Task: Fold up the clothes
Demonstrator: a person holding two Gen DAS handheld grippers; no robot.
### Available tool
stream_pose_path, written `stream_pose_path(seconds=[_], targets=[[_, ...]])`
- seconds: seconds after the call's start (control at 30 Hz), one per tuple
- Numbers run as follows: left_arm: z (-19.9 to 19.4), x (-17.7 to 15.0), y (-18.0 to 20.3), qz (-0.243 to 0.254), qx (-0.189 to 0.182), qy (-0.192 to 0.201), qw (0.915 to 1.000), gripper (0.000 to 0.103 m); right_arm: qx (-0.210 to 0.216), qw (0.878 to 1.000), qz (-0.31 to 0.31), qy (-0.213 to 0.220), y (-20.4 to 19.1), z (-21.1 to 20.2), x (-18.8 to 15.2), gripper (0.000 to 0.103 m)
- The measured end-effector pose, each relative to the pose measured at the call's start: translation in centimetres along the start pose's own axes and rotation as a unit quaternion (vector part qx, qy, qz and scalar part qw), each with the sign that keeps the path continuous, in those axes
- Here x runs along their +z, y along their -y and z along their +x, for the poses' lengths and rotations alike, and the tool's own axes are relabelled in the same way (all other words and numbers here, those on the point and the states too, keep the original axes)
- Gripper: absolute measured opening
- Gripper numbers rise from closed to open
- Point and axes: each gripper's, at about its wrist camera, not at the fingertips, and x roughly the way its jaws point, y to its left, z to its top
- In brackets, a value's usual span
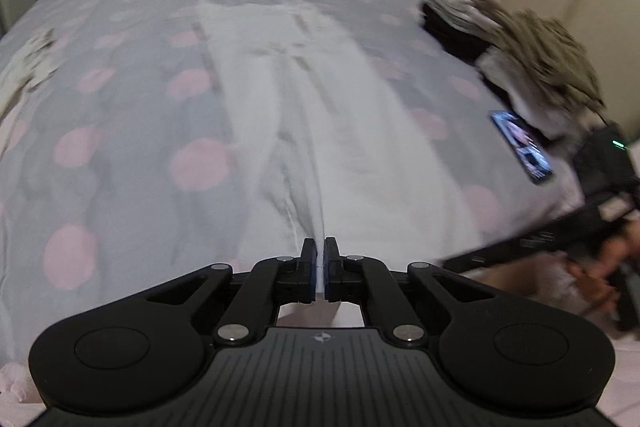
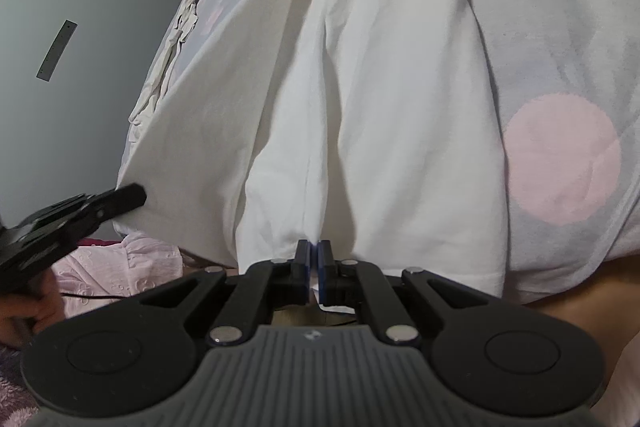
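Cloth runs straight away from both jaws: the white cotton garment lies lengthwise on the grey quilt with pink dots, its long axis pointing far. Left gripper and right gripper each pinch its near hem (soft, creased, thin), jaws clenched on fabric, equally near.

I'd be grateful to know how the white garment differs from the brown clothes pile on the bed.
The white garment lies spread flat along the middle of the bed, while the brown clothes pile sits crumpled near the headboard. The white garment is pinched at its near edge by the left gripper and the right gripper; the pile is untouched. Both rest on the dotted cover.
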Motion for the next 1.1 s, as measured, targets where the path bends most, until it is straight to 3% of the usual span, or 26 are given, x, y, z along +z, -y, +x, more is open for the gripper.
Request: stream_pose_path(seconds=[0.13, 0.37, 0.63, 0.77, 0.83, 0.9, 0.93, 1.1], targets=[[1.3, 0.9, 3.5, 0.033, -0.029, -0.028, 0.9986, 0.001, 0.003, 1.0, 0.001, 0.004, 0.0, -0.1, 0.0, 0.004], [6.9, -0.1, 6.9, 0.058, -0.036, -0.081, 0.9944, 0.001, 0.009, 1.0, 0.009, 0.01, 0.6, -0.4, 0.0, 0.004], [4.9, -2.2, 6.3, 0.095, 0.009, -0.054, 0.994, 0.012, 0.003, 1.0, 0.02, 0.008, 1.3, -0.5, 0.1, 0.008], [3.9, -3.3, 6.1, 0.112, 0.031, -0.04, 0.9923, 0.025, -0.007, 0.999, 0.021, 0.031, 1.4, -1.8, 0.0, 0.014], [3.4, -3.8, 6.0, 0.121, 0.043, -0.033, 0.9911, 0.032, -0.001, 0.999, 0.02, 0.051, 1.3, -2.5, 0.1, 0.029], [2.9, -4.3, 5.8, 0.13, 0.054, -0.026, 0.9896, 0.047, 0.006, 0.998, 0.01, 0.057, 1.0, -2.5, 0.2, 0.031], [2.6, -4.6, 5.8, 0.135, 0.06, -0.023, 0.9888, 0.049, 0.008, 0.998, 0.006, 0.055, 0.9, -2.3, 0.2, 0.032], [3.9, -5.6, 4.9, 0.194, 0.098, -0.054, 0.9745, 0.048, 0.006, 0.999, -0.016, 0.028, -0.1, -1.0, 0.2, 0.034]])
